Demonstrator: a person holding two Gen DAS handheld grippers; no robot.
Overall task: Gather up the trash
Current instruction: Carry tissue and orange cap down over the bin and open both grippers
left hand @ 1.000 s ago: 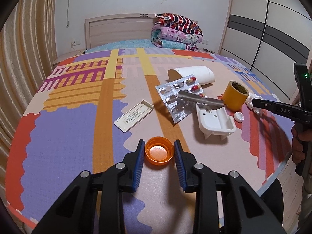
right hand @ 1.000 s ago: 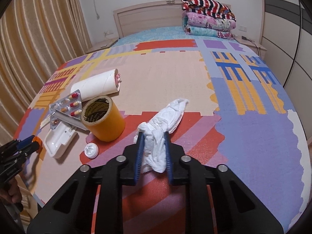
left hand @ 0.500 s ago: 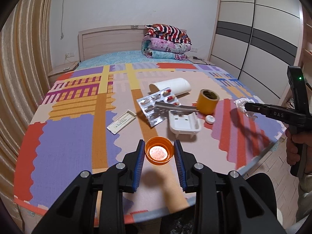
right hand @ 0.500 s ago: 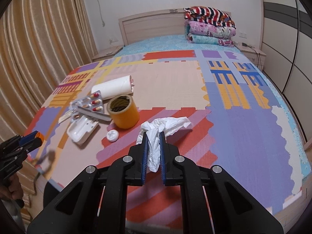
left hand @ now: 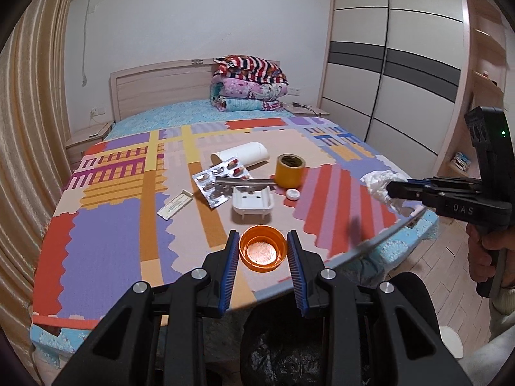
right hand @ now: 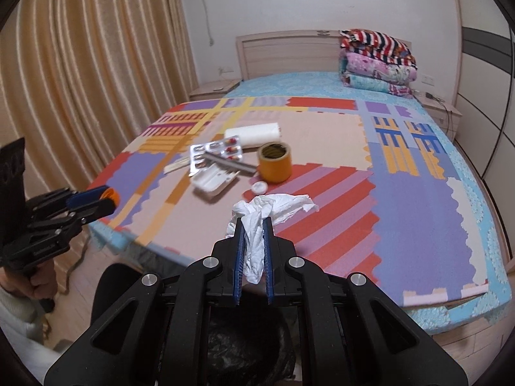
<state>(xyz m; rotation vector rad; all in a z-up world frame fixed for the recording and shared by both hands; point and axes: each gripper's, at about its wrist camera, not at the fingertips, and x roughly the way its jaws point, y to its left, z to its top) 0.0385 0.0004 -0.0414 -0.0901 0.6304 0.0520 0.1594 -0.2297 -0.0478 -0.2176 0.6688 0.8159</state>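
Both of my grippers have pulled back from the bed and gone up, so now the near edge of the bed (left hand: 370, 244) sits under them and a black trash bag (right hand: 244, 350) shows below. My left gripper (left hand: 263, 251) is clamped on an orange cap (left hand: 263, 251), with its open side facing up. Its blue pads (left hand: 229, 270) press on both sides of the cap. My right gripper (right hand: 253, 251) has just been closing, and a white crumpled tissue (right hand: 257, 225) is squeezed tight between its fingers. Part of the tissue sticks out past the tips toward the far side.

More things lie on the colorful mat (left hand: 106, 241) on the bed. A white tube (left hand: 248, 154) lies on its side at the far end. A silver pill sheet (left hand: 219, 180) with red and yellow pills rests just near of it. A gray strip (left hand: 244, 181) lies across the pill sheet. A yellow tape roll (left hand: 289, 172) stands upright to the right of the pills. A small white cap (left hand: 293, 195) sits just near the tape roll. A white plastic tray (left hand: 253, 201) is near the middle. A flat white stick (left hand: 175, 204) lies to the left of the tray. Folded blankets (left hand: 249, 87) are stacked far away by the headboard (left hand: 161, 93).
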